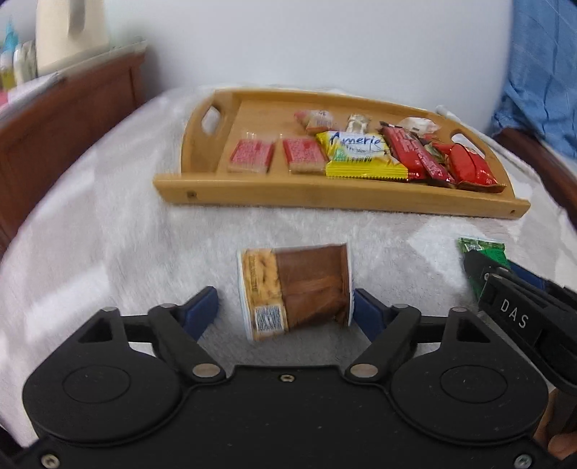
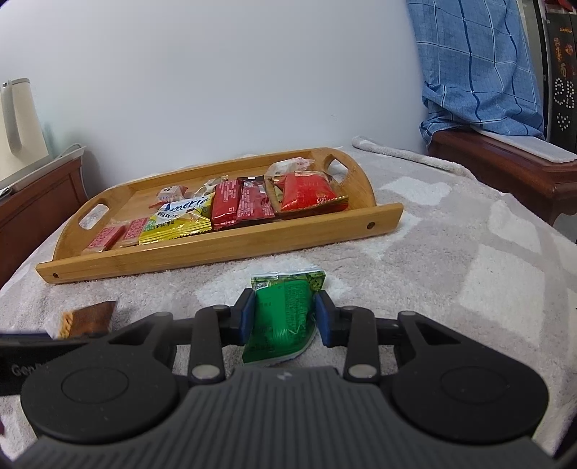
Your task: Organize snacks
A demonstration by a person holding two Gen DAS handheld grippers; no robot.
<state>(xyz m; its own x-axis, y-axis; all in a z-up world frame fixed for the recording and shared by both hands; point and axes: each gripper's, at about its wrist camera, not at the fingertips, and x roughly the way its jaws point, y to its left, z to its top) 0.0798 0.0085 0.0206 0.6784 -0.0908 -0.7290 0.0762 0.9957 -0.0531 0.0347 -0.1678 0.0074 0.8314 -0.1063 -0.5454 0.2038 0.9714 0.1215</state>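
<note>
A brown and yellow snack packet lies on the white towel between the open fingers of my left gripper; the right pad touches its edge, the left pad stands apart. It shows at the left of the right wrist view. My right gripper is shut on a green snack packet, also seen at the right of the left wrist view. A wooden tray behind holds several snacks, among them a yellow packet and red packets.
A white and grey towel covers the surface. Brown wooden furniture with a cream kettle stands at the left. A blue checked cloth hangs over a wooden piece at the right.
</note>
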